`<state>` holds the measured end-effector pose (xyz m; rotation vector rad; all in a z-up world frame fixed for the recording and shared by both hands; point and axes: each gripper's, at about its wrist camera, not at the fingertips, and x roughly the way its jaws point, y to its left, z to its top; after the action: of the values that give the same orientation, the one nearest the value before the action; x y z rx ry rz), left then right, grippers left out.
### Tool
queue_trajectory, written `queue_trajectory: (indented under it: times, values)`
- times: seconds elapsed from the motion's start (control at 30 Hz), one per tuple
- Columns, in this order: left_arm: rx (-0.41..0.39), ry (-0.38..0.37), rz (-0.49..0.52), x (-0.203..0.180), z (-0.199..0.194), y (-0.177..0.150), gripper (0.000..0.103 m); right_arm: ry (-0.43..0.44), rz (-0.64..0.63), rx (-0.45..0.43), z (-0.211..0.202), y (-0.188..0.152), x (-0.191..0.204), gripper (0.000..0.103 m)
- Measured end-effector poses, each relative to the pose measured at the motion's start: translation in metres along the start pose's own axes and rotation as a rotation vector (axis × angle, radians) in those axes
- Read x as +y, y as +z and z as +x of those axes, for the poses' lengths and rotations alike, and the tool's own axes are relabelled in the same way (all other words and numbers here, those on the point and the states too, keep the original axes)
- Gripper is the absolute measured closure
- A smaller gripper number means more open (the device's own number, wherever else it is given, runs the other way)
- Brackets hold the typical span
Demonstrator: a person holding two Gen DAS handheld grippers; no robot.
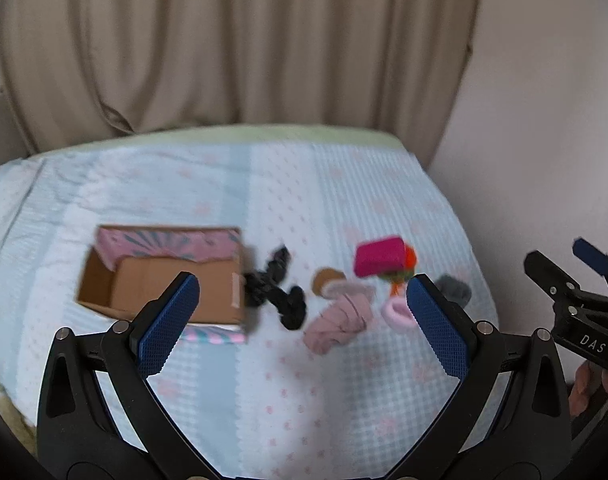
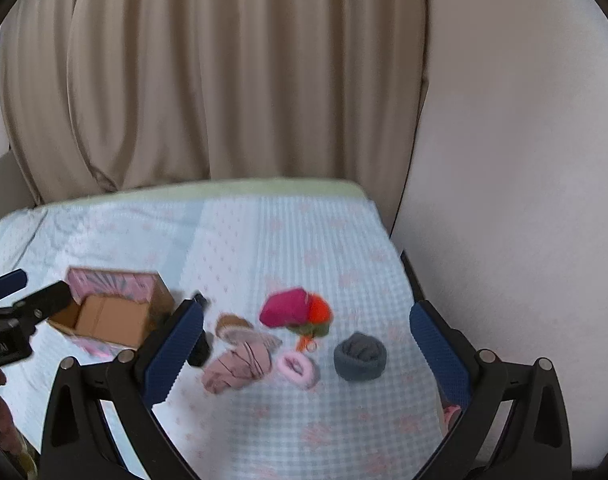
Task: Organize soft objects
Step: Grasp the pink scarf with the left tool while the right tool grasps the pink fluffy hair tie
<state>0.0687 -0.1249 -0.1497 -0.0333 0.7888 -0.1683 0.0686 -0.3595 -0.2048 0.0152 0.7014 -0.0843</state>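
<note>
On a pastel bedspread: one open cardboard box, one black cloth, one dusty-pink garment, one brown-capped item, one magenta-and-orange plush, one pink scrunchie, one grey roll. One curtain hangs behind.

We are finding the box lying on the bed, leftmost. Just right of it, touching, we are seeing the socks. Further right the glove is lying, with the disc just behind it. The plush is sitting behind the ring. The roll is lying rightmost. The curtain is hanging behind the bed.
</note>
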Motion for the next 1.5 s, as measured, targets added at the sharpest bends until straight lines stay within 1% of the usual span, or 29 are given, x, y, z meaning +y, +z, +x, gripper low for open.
queue_trajectory:
  times: [0.1,0.2,0.33,0.43,0.57,0.6,0.67,0.77,0.93,1.0,1.07,1.1,1.13,1.17,1.2,1.27,1.37,1.5]
  values:
    - [0.045,-0.023,0.029,-0.021,0.04,-0.021,0.001,0.036,-0.034,0.042,0.037,-0.023,-0.01,0.0]
    - [0.089,-0.051,0.071,-0.038,0.083,-0.043,0.001,0.066,-0.08,0.074,0.064,-0.042,-0.013,0.0]
    - [0.142,-0.09,0.177,-0.053,0.142,-0.072,0.004,0.103,-0.17,0.107,0.112,-0.074,-0.014,0.001]
    - [0.171,-0.119,0.268,-0.061,0.18,-0.093,0.008,0.122,-0.236,0.138,0.144,-0.097,-0.013,0.006]
    - [0.219,-0.144,0.365,-0.065,0.225,-0.116,0.014,0.153,-0.329,0.17,0.182,-0.123,-0.007,0.008]
    - [0.231,-0.149,0.387,-0.066,0.238,-0.121,0.014,0.16,-0.342,0.177,0.189,-0.127,-0.006,0.01]
    - [0.242,-0.154,0.426,-0.069,0.256,-0.128,0.016,0.171,-0.366,0.205,0.209,-0.136,-0.005,0.018]
    - [0.268,-0.169,0.472,-0.074,0.281,-0.14,0.018,0.16,-0.403,0.231,0.229,-0.143,-0.003,0.024]
    - [0.318,-0.2,0.523,-0.084,0.311,-0.153,0.02,0.19,-0.429,0.262,0.253,-0.147,-0.004,0.031]
    - [0.332,-0.204,0.529,-0.085,0.32,-0.156,0.021,0.216,-0.443,0.276,0.26,-0.146,-0.004,0.036]
    - [0.368,-0.214,0.502,-0.083,0.329,-0.156,0.03,0.237,-0.448,0.286,0.264,-0.144,-0.003,0.044]
    - [0.378,-0.218,0.489,-0.084,0.333,-0.156,0.032,0.249,-0.45,0.292,0.266,-0.144,-0.003,0.047]
    - [0.387,-0.218,0.477,-0.083,0.337,-0.154,0.044,0.256,-0.452,0.294,0.269,-0.143,-0.002,0.052]
    - [0.393,-0.221,0.468,-0.082,0.338,-0.153,0.051,0.266,-0.452,0.296,0.27,-0.142,-0.001,0.057]
    - [0.394,-0.22,0.464,-0.082,0.337,-0.153,0.052,0.272,-0.451,0.297,0.269,-0.142,0.0,0.058]
    - [0.401,-0.217,0.462,-0.081,0.337,-0.152,0.06,0.274,-0.443,0.298,0.269,-0.141,0.001,0.066]
    - [0.409,-0.214,0.453,-0.079,0.336,-0.15,0.067,0.27,-0.419,0.298,0.269,-0.14,0.001,0.07]
    - [0.408,-0.205,0.437,-0.077,0.332,-0.147,0.071,0.255,-0.389,0.284,0.262,-0.136,-0.001,0.071]
